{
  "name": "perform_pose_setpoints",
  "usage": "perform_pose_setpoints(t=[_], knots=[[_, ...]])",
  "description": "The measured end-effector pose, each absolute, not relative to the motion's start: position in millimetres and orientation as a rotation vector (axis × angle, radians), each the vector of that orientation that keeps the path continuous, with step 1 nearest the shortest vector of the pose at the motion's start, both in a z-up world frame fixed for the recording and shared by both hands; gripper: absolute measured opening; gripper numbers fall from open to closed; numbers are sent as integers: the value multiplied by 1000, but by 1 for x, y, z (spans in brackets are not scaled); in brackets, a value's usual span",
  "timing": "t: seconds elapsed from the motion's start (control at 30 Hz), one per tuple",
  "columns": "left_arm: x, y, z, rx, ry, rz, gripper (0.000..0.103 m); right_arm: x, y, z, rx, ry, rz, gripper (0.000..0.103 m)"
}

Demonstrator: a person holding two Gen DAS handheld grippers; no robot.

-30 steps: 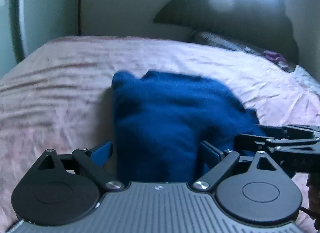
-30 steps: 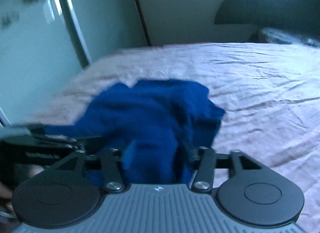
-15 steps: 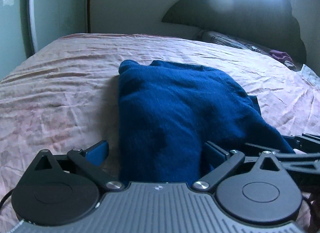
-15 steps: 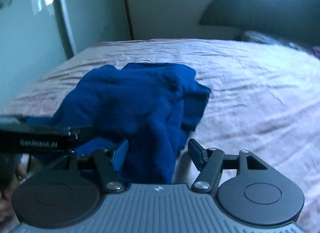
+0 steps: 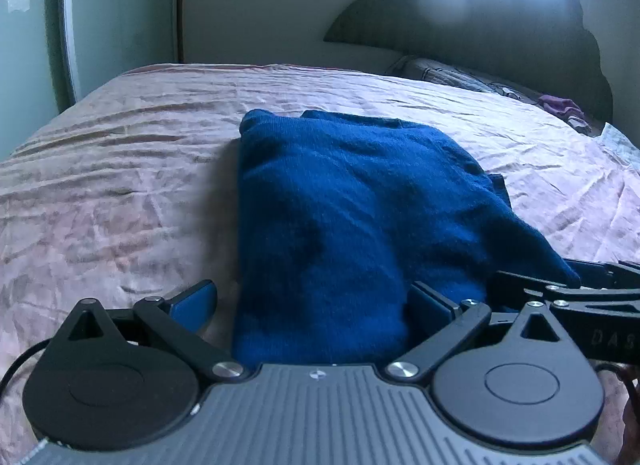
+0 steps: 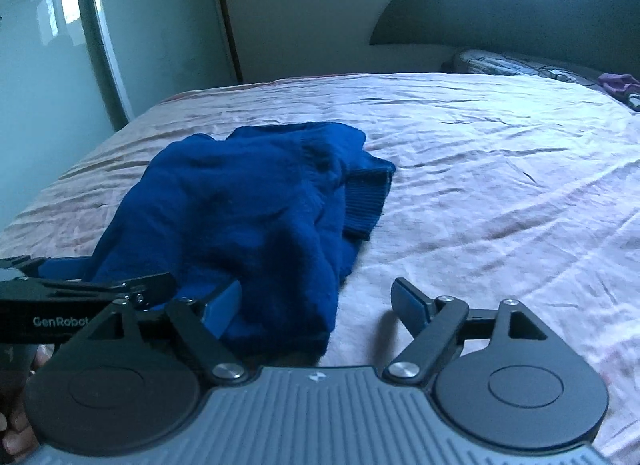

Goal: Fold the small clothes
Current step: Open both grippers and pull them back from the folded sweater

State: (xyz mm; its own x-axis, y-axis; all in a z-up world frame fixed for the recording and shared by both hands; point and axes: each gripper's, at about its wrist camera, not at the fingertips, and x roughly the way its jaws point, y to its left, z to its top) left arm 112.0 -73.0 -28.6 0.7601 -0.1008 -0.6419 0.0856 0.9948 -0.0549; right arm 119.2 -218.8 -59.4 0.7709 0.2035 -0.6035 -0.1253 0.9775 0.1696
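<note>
A dark blue knitted sweater (image 5: 344,201) lies folded on the pink bedsheet (image 5: 120,193). My left gripper (image 5: 316,305) is open, its fingers either side of the sweater's near edge, holding nothing. In the right wrist view the sweater (image 6: 240,209) lies bunched, a ribbed cuff (image 6: 368,201) sticking out to the right. My right gripper (image 6: 320,305) is open at the sweater's near right corner, its left finger beside the cloth and its right finger over bare sheet. Each gripper shows at the edge of the other's view.
A dark headboard (image 5: 480,37) and a patterned pillow (image 5: 452,73) are at the far right. A small purple item (image 5: 560,107) lies near the pillow. A glass wardrobe door (image 6: 52,65) stands left of the bed. Wrinkled sheet surrounds the sweater.
Both grippers have let go of the sweater and drawn back a little. The sweater has settled flat on the bed. The right gripper has opened wider and shifted right.
</note>
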Motion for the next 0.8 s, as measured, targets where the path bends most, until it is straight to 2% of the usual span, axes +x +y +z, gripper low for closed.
perform_pose_setpoints(t=[0.8], knots=[[78, -61, -26, -59, 685, -88, 102, 97, -219, -61, 129, 687, 157, 86]])
